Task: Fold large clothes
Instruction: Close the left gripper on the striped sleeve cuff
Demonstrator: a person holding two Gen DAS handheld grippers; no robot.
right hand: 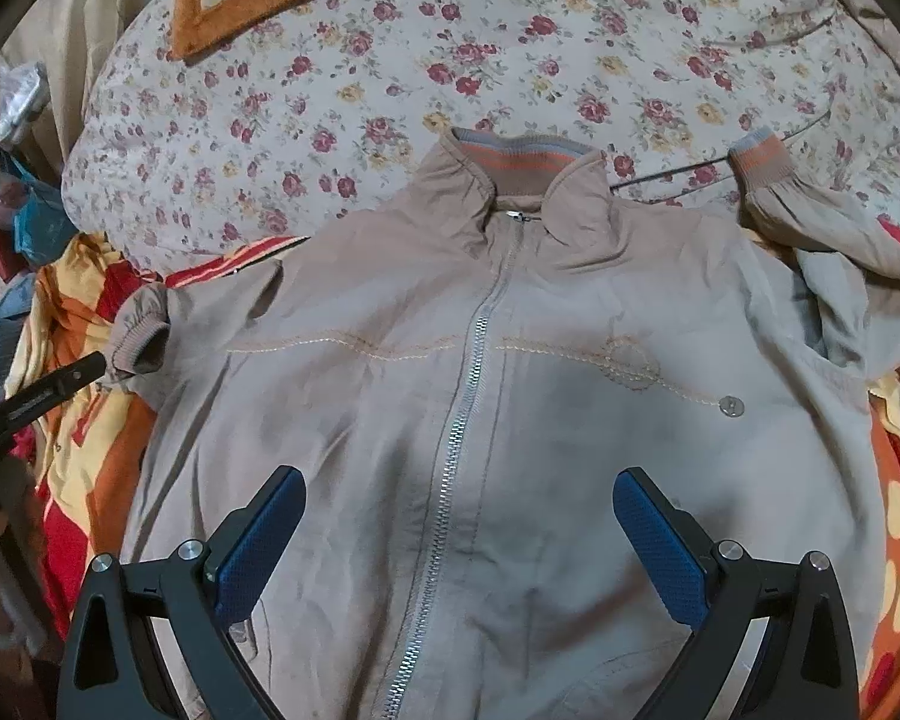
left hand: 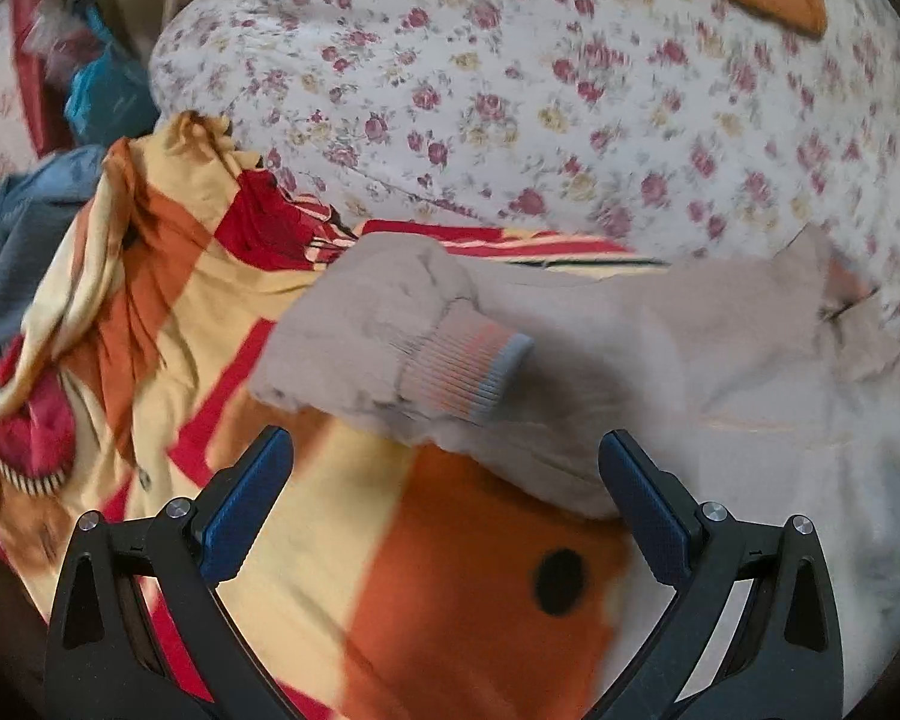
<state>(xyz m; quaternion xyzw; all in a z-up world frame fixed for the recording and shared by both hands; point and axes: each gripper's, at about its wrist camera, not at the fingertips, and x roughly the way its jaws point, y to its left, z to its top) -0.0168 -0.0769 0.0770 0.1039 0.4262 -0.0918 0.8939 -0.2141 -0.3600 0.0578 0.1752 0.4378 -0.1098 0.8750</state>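
On the patterned bedsheet (right hand: 897,546) the beige zip jacket (right hand: 510,420) lay face-up, sleeves tucked toward the body for folding, left gripper (left hand: 444,468) jaws apart by the left cuff (left hand: 468,369), right gripper (right hand: 459,510) jaws apart, empty, over the zipper (right hand: 474,360).

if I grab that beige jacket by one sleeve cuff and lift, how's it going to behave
The jacket is likely floppy: thin, wrinkled cloth lying flat, so the body would trail and sag. The ribbed cuff probably grips well. The metal zipper may add slight weight.

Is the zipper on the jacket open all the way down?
No, the zipper on the beige jacket is closed from just under the collar down the front, as the right wrist view shows.
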